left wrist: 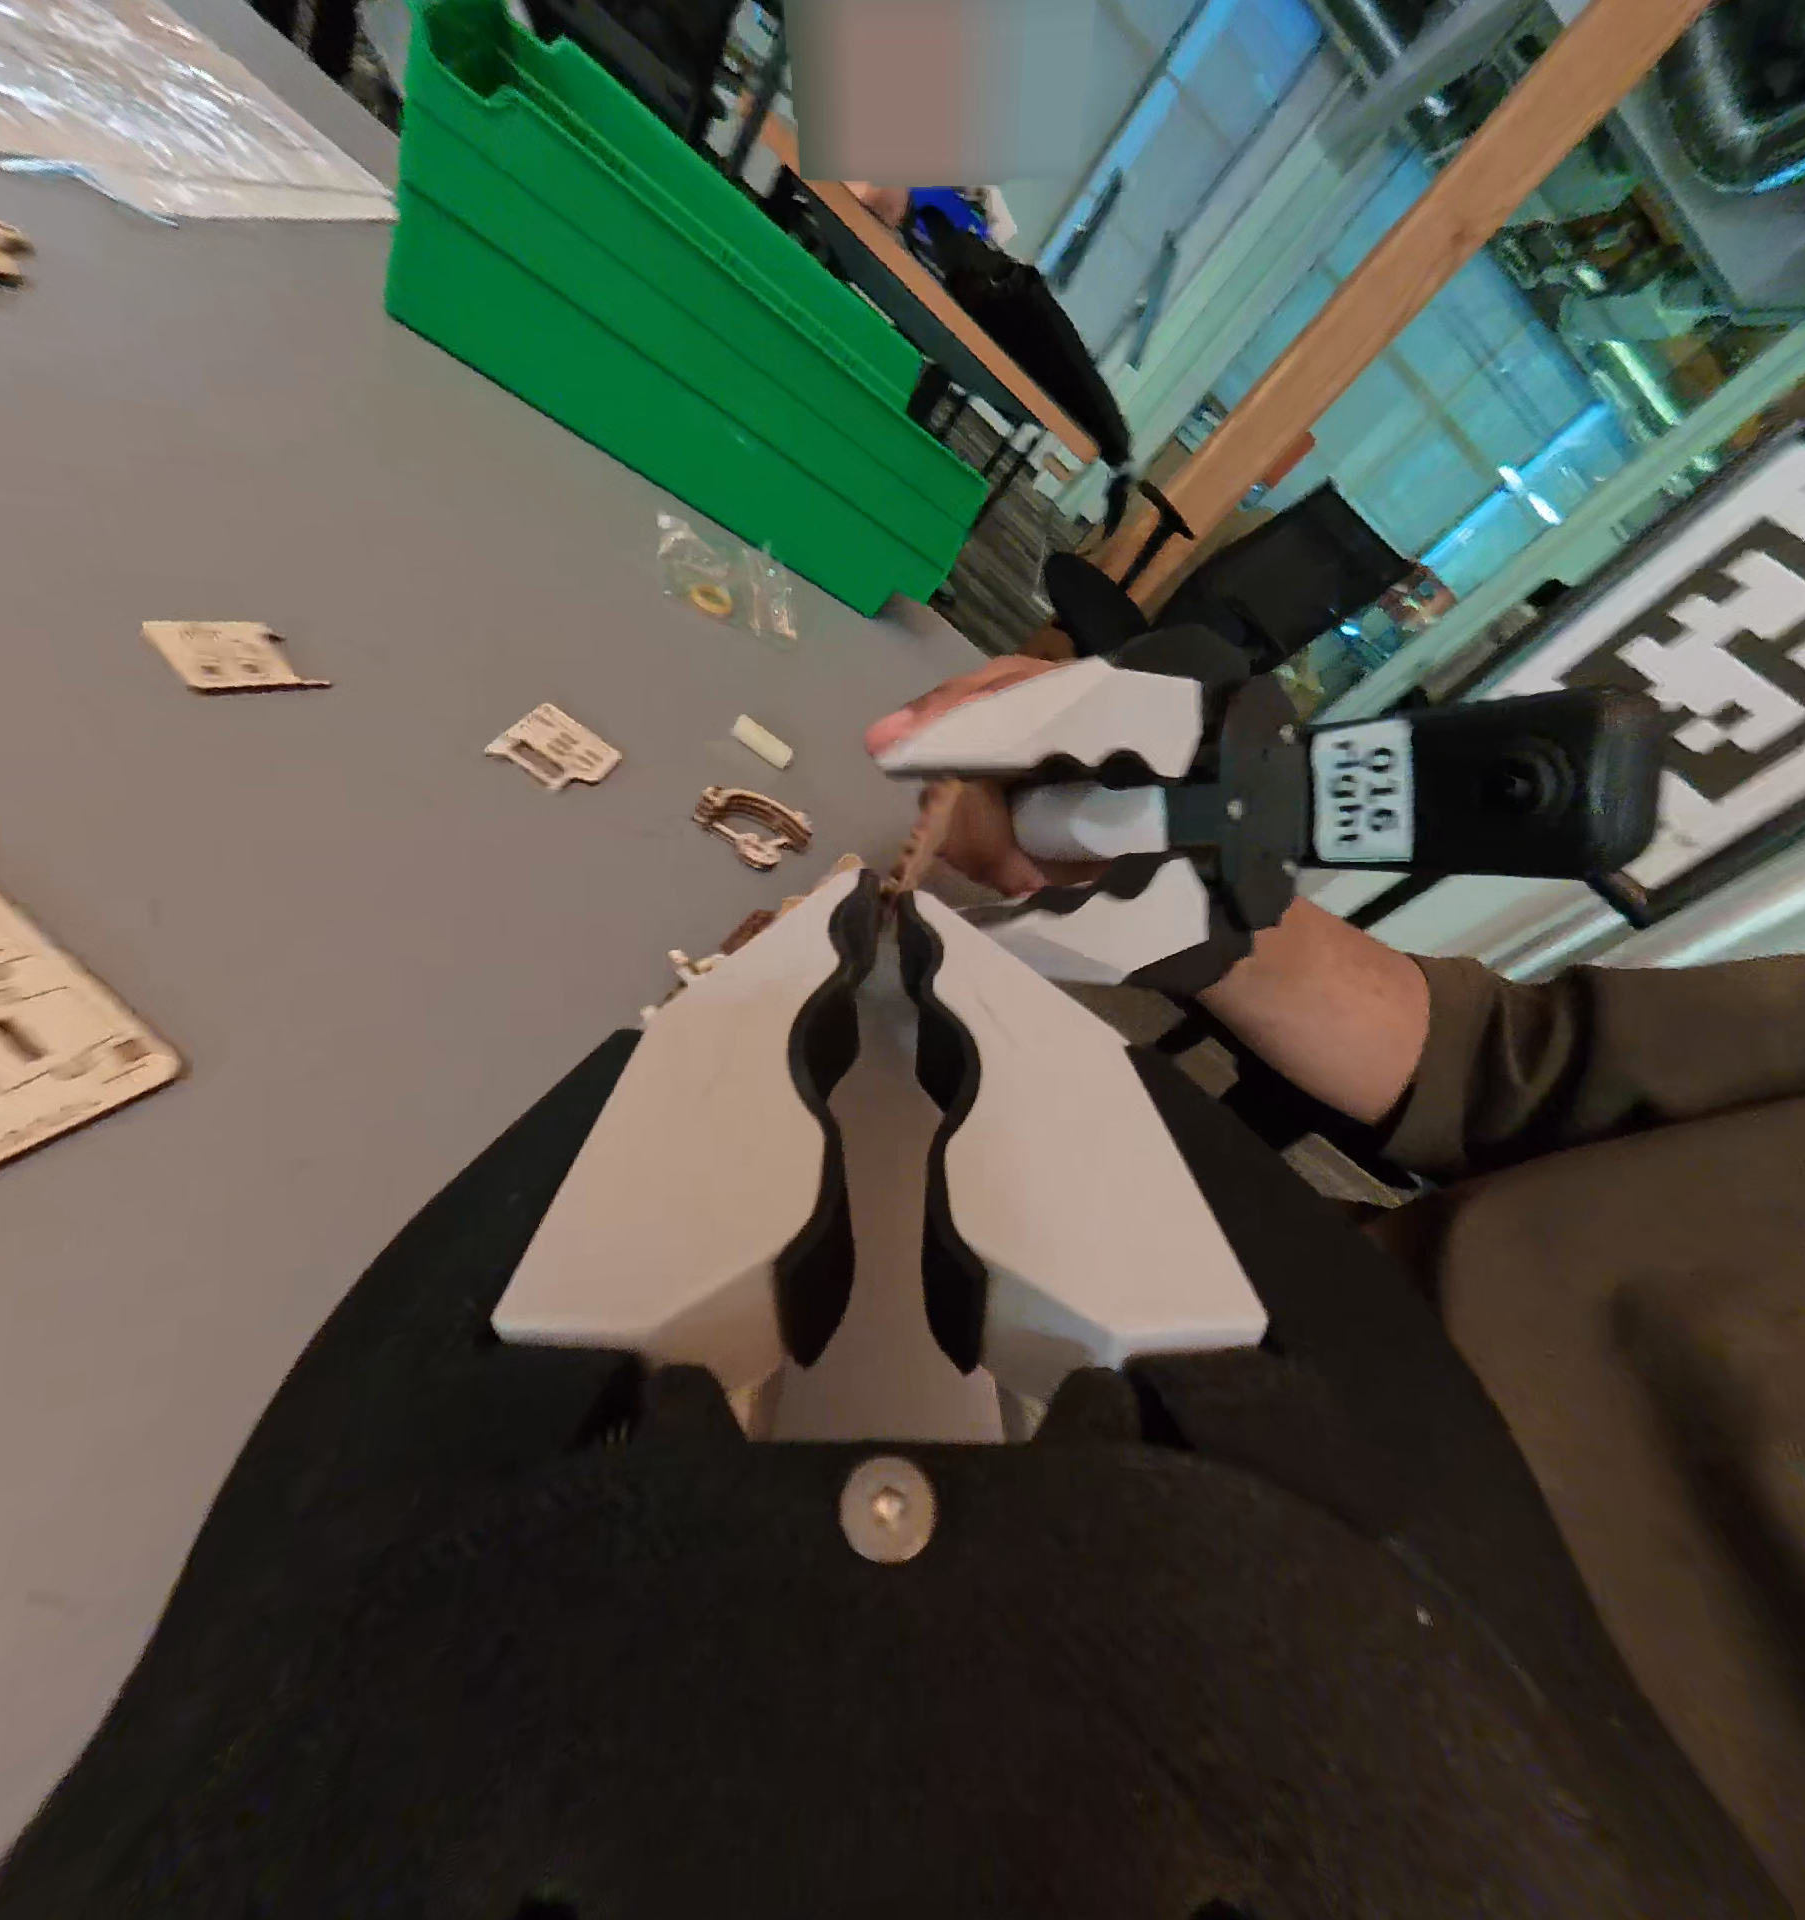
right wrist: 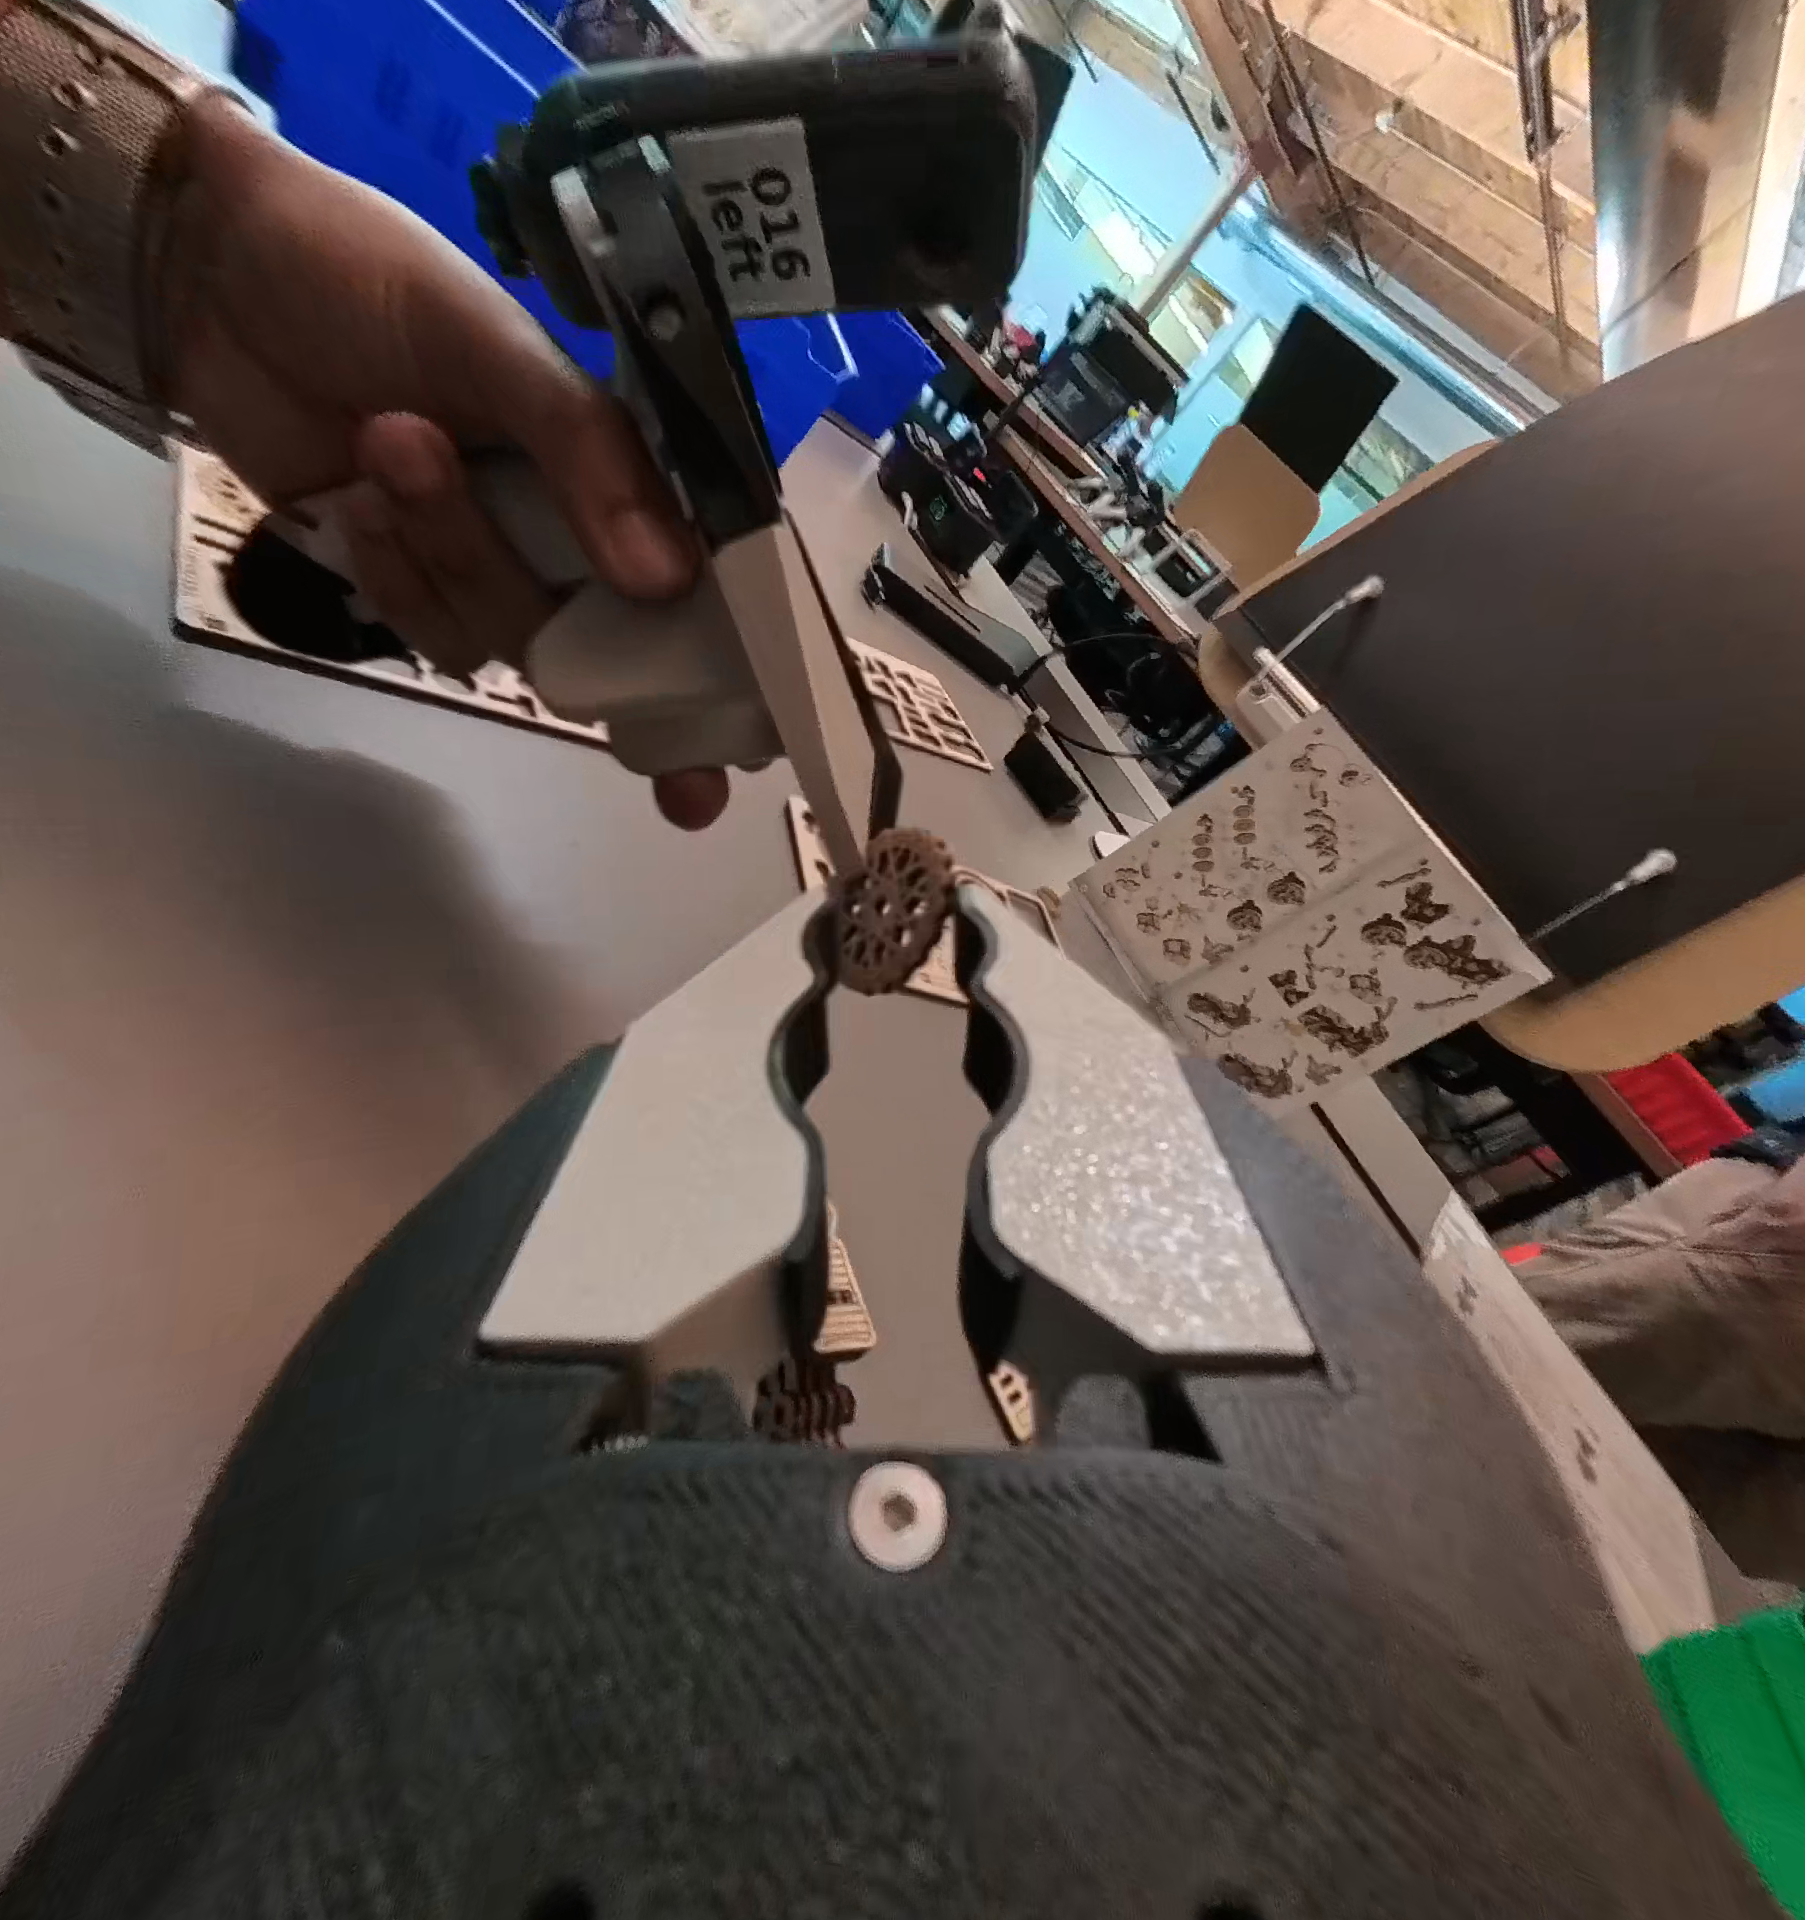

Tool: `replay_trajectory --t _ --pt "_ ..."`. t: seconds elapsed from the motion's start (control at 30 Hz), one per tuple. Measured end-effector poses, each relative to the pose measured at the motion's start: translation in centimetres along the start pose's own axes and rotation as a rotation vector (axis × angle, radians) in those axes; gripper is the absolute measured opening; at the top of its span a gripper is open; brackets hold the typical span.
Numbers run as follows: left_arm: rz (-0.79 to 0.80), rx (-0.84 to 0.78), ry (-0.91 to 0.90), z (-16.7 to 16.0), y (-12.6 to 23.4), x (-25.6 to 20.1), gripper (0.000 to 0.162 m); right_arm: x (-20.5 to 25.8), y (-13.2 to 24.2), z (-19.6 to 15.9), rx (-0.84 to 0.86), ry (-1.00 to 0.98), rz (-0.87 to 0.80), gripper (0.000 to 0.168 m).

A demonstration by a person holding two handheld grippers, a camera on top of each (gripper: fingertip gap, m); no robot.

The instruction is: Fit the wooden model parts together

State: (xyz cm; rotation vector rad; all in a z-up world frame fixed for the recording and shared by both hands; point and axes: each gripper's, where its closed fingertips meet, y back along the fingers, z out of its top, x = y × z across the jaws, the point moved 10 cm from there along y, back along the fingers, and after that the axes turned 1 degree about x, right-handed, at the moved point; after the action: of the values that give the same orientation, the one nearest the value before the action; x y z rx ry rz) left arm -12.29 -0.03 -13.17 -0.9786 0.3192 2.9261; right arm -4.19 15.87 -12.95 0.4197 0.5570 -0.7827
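Observation:
A dark wooden gear wheel (right wrist: pixel 893 914) sits between the fingertips of my right gripper (right wrist: pixel 896 920), which is shut on it above the grey table (right wrist: pixel 254 935). My left gripper (right wrist: pixel 844 857) comes in from above, and its closed tips pinch the wheel's upper left rim. In the left wrist view my left gripper (left wrist: pixel 882 896) is almost fully closed, with a thin edge-on wooden piece (left wrist: pixel 929 831) at its tips. My right gripper (left wrist: pixel 929 831) reaches in from the right and meets it there. Both grippers are held by hands.
Stacked green bins (left wrist: pixel 669 343) stand at the back. On the table lie punched wooden sheets (left wrist: pixel 36 1060), small sheet scraps (left wrist: pixel 233 657), a plastic bag (left wrist: pixel 726 592), a white peg (left wrist: pixel 763 741) and a small wooden assembly (left wrist: pixel 752 826). An instruction sheet (right wrist: pixel 1303 914) hangs at right. Only a small space, under 4 cm, lies between the two pairs of fingers. Left tips and right tips are each some 15 cm from the small wooden assembly (left wrist: pixel 752 826).

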Motion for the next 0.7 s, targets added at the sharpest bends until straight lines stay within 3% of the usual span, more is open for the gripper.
replay_trajectory --t 0.23,0.7 --pt "-0.004 0.006 -0.005 0.5 0.8 -0.3 0.000 -0.1 0.1 0.1 -0.016 -0.021 0.017 0.024" --pt "-0.053 -0.051 0.150 0.3 0.9 1.1 0.000 -0.1 0.2 -0.5 -0.008 0.020 -0.003 0.030"
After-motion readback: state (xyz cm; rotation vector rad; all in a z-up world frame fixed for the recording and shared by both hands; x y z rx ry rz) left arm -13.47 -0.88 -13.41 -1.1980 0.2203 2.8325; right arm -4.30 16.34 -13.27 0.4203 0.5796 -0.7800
